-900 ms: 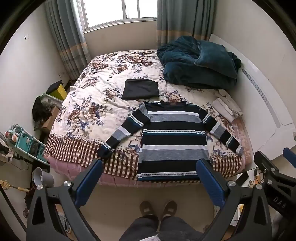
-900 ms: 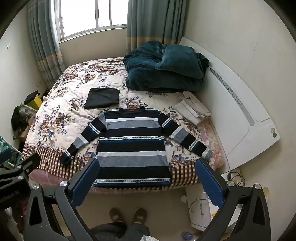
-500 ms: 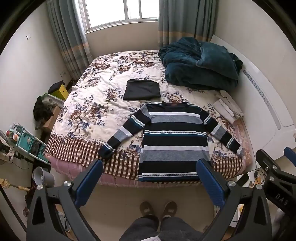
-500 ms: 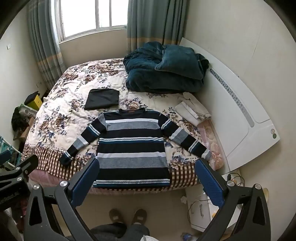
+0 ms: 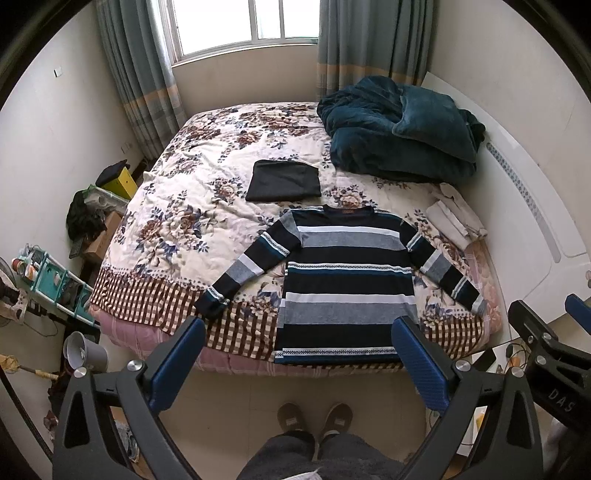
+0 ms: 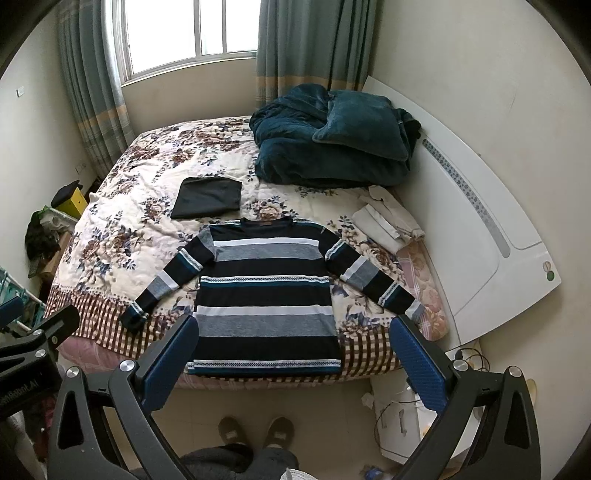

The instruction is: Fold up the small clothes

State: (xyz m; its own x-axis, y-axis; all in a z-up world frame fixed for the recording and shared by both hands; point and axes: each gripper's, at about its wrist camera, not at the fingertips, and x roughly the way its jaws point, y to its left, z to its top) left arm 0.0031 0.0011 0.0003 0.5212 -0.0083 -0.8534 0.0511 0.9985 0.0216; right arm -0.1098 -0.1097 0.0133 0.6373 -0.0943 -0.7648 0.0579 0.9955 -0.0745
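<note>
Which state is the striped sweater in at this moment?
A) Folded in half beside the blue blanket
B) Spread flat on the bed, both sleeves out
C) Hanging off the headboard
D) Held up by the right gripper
B: the striped sweater lies flat on the floral bedspread with both sleeves out, and both grippers hang open above the floor, holding nothing.

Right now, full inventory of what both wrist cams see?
striped sweater: 1, navy/grey/white/teal, flat on bed's near edge, sleeves spread
folded garment: 1, black, beyond sweater collar
blanket: 1, teal, heaped at far right of bed
folded cloth: 1 pile, cream, right edge by headboard
bed: 1, floral cover
window: 1, curtained, far wall
feet: 2, brown slippers, floor
left claw: open, blue pads, above floor
right claw: open, blue pads
</note>
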